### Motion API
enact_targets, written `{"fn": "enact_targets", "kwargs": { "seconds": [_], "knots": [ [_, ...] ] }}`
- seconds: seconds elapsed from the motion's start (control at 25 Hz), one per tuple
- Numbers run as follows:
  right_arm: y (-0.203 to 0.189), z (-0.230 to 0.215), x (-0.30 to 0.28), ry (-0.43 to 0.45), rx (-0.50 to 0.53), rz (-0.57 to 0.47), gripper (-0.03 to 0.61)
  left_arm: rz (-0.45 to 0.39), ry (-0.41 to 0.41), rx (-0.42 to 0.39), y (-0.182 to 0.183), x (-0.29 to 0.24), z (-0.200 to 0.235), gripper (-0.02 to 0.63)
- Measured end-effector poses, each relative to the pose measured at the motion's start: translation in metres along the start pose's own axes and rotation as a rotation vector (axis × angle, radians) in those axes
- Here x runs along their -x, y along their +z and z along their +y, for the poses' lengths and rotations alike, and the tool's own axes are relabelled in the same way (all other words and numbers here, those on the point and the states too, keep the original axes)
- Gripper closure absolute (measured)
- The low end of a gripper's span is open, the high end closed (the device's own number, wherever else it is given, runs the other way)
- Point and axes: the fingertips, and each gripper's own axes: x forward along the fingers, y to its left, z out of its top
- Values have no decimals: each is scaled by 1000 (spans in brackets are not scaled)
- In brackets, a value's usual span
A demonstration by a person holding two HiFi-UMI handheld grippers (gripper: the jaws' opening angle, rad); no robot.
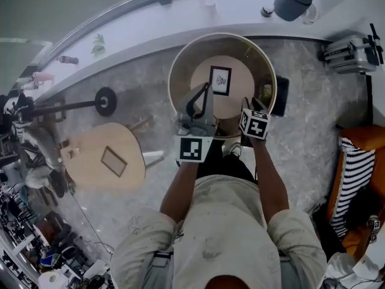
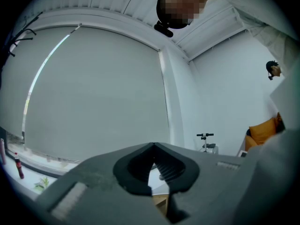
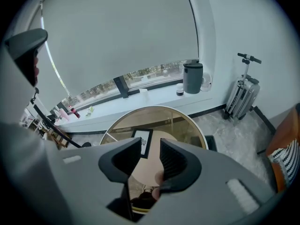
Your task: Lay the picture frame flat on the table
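Observation:
A black picture frame (image 1: 220, 80) with a white print seems to lie flat at the middle of the round glass table (image 1: 180, 59). In the right gripper view the picture frame (image 3: 142, 142) shows just beyond the left jaw, on the round glass table (image 3: 187, 121). My left gripper (image 1: 206, 89) hovers over the table's near left part, tilted upward; its own view shows only window blind and ceiling. Its jaws (image 2: 153, 145) meet at the tips with nothing between them. My right gripper (image 1: 248, 106) hangs over the near right rim, and its jaws (image 3: 150, 150) stand apart and empty.
A low wooden round table (image 1: 105, 155) with a small frame on it stands to the left. A grey canister (image 1: 293, 0) sits on the windowsill. A folded scooter (image 1: 352, 53) leans at the right, and an orange chair with a striped cushion (image 1: 355, 173) is nearer.

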Motion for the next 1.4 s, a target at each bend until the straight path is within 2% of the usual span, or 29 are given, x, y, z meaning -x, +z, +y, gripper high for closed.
{"fn": "enact_targets", "kwargs": {
  "seconds": [0.16,0.36,0.56,1.4],
  "knots": [
    [-4,-1,25,9,-11,-17,449,-17,4,-28,14,17,-9,611],
    [-3,2,58,37,-52,-74,449,-24,40,-12,24,46,-13,611],
    [7,9,93,49,-4,-152,449,-53,75,11,37,76,-19,611],
    [54,24,257,111,131,-561,449,-127,96,-56,78,145,-66,611]
  ]
}}
